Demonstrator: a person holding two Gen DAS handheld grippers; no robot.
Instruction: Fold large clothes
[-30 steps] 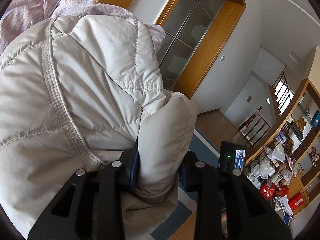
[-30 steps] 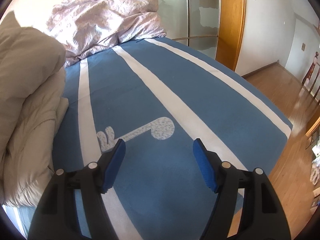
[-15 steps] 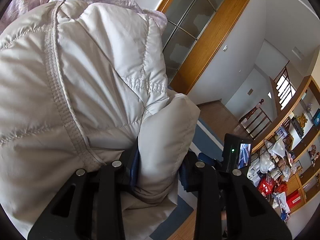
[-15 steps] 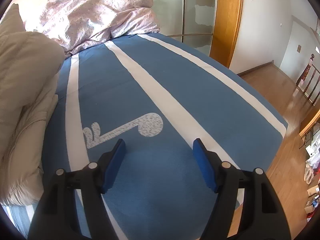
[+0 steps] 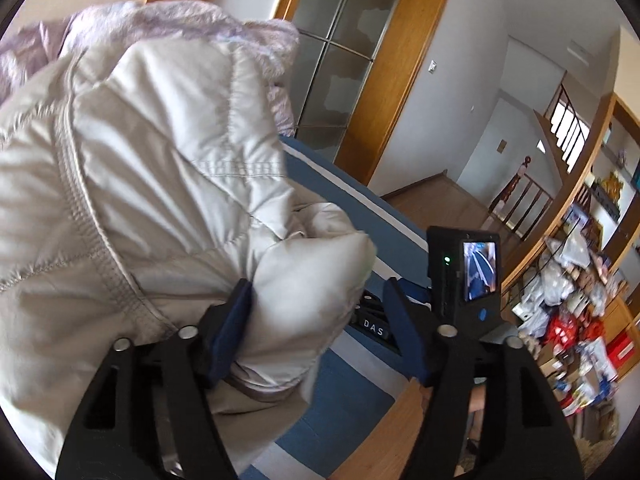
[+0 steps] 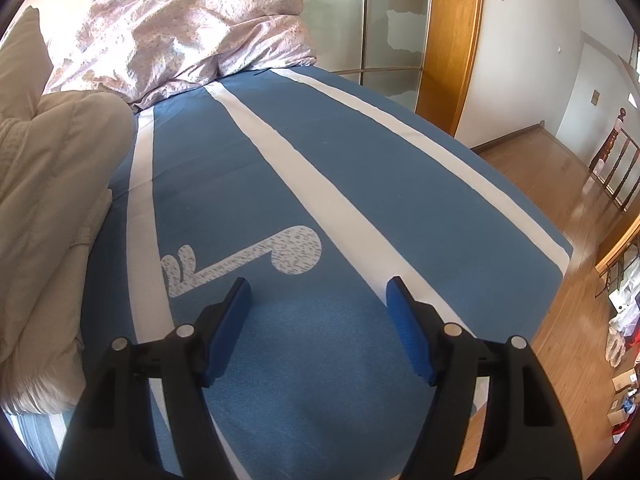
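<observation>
A pale beige quilted puffer jacket [image 5: 140, 184] fills the left of the left wrist view. My left gripper [image 5: 320, 312] stands wide open. A puffy fold of the jacket [image 5: 312, 276] rests against the left pad and stands clear of the right pad. In the right wrist view the jacket [image 6: 52, 220] lies bunched along the bed's left side. My right gripper [image 6: 318, 312] is open and empty, hovering over the blue and white striped bed cover [image 6: 360, 184], to the right of the jacket.
A crumpled lilac duvet [image 6: 192, 28] lies at the head of the bed. A wood-framed glass door [image 6: 396, 24] stands behind it. Wooden floor [image 6: 576, 208] lies right of the bed. Cluttered shelves [image 5: 576, 288] stand at the right. The other gripper's screen [image 5: 476, 272] shows beside my left gripper.
My left gripper has opened: its right finger has come away from the jacket fold it was clamping. The right gripper has drifted slightly over the bed, staying open.
</observation>
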